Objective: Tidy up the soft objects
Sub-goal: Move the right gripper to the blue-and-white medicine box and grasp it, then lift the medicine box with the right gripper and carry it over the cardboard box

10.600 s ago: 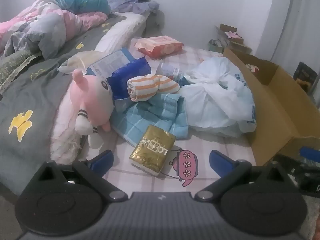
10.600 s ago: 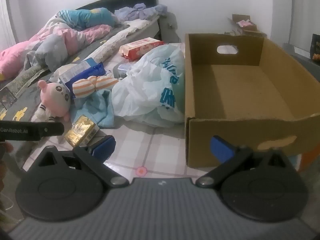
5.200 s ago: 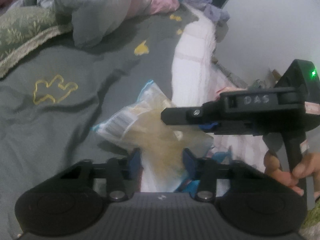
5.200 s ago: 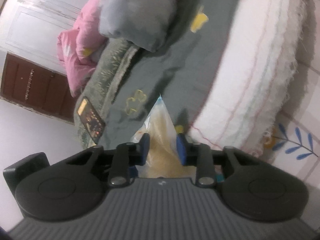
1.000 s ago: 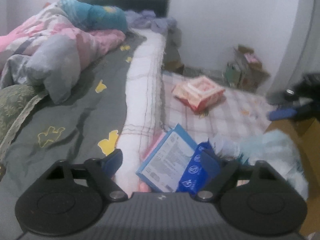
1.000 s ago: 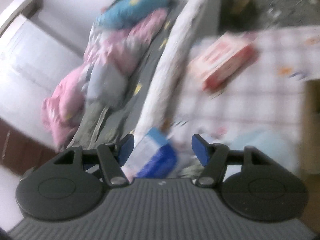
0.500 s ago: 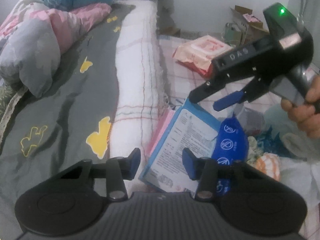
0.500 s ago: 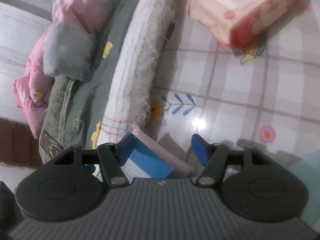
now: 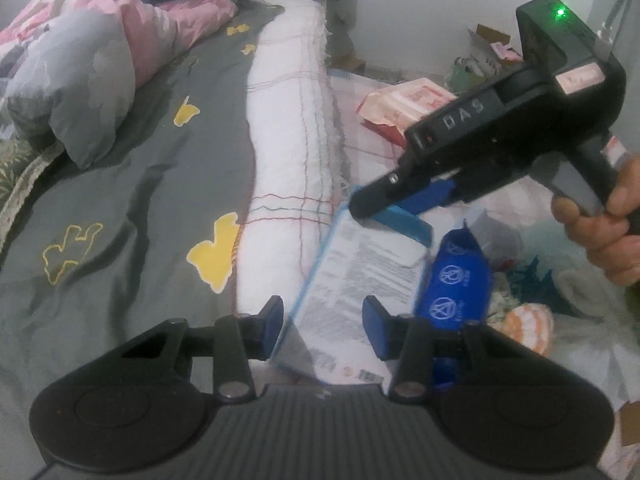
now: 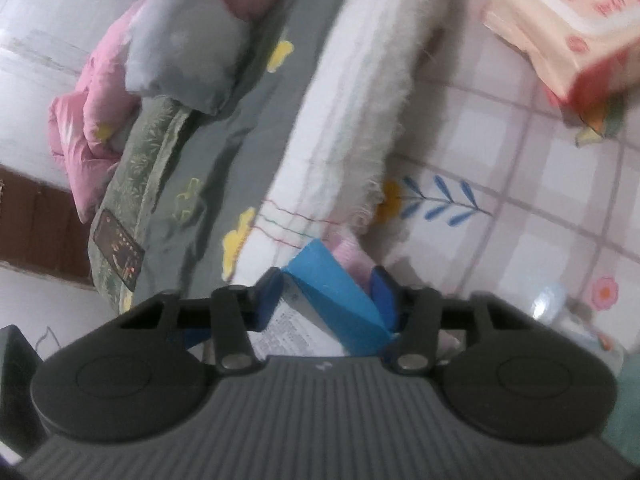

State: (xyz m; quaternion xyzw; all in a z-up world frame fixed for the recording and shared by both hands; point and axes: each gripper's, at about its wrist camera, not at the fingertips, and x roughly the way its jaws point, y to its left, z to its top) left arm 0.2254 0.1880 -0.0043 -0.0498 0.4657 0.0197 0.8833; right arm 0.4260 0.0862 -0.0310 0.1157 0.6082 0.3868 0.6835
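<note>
A soft white pack with blue edges and small print [image 9: 360, 264] leans against the white mattress edge [image 9: 292, 140] on the floor. My left gripper [image 9: 324, 320] has the pack's near corner between its blue pads, both touching it. My right gripper [image 9: 396, 204], held by a hand [image 9: 604, 224], has come onto the pack's blue far end. In the right wrist view that blue end [image 10: 328, 284] fills the gap of the right gripper [image 10: 328, 292], whose jaws are closing on it.
A dark blue pack [image 9: 456, 280] lies right beside the white one, with an orange striped cloth [image 9: 528, 324] further right. A pink tissue pack [image 10: 568, 32] sits on the checked floor mat. The bed with grey sheet [image 9: 140, 200] and quilts fills the left.
The right gripper swung down from the right onto the pack's far end and its jaws narrowed. The left gripper narrowed around the near corner and sank a little closer.
</note>
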